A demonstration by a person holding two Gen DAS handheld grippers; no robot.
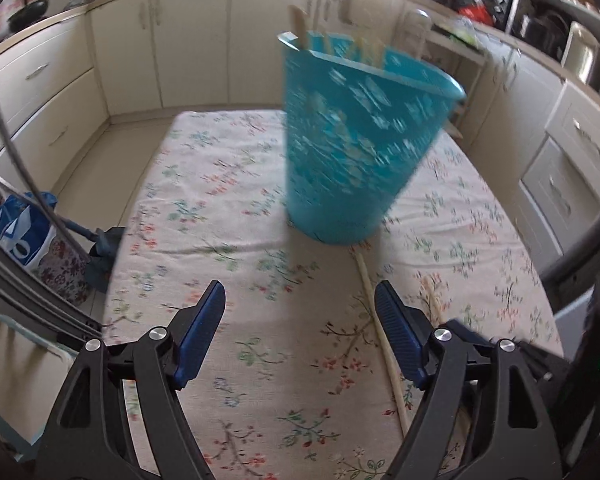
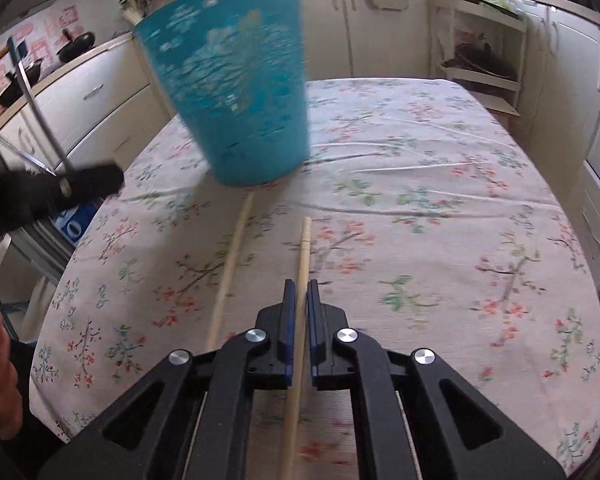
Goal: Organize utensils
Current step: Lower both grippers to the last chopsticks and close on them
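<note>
A: Entry — table (image 2: 420,184) with floral cloth, kitchen cabinets around it. Where does the basket (image 1: 352,140) stand?

B: Teal basket, perforated, on the cloth toward the far half of the table. It is blurred in both views. From the left wrist view, a few wooden utensils (image 1: 300,26) stick up out of its rim; I cannot tell what kind.

A: Right gripper (image 2: 301,296)?

B: Jaws narrow, pads pressed on a chopstick (image 2: 302,252). The stick runs forward between the pads and its tip points toward the basket, short of it. Whether the tip rests on the cloth I cannot tell.

A: Anything loose?

B: A second chopstick (image 2: 230,264) lies flat on the cloth just left of the held one, apart from it. Its far end is at the basket's base — touching or only close, unclear.

A: Left gripper (image 1: 300,308)?

B: Jaws wide, nothing between the pads. It hangs over the near part of the cloth, basket ahead and a little right. A loose chopstick lies on the cloth by its right finger (image 1: 400,340), passing behind it in the picture; contact cannot be judged.

A: Else?

B: Blue-and-white bag (image 1: 20,236) beside the table, low left.
</note>
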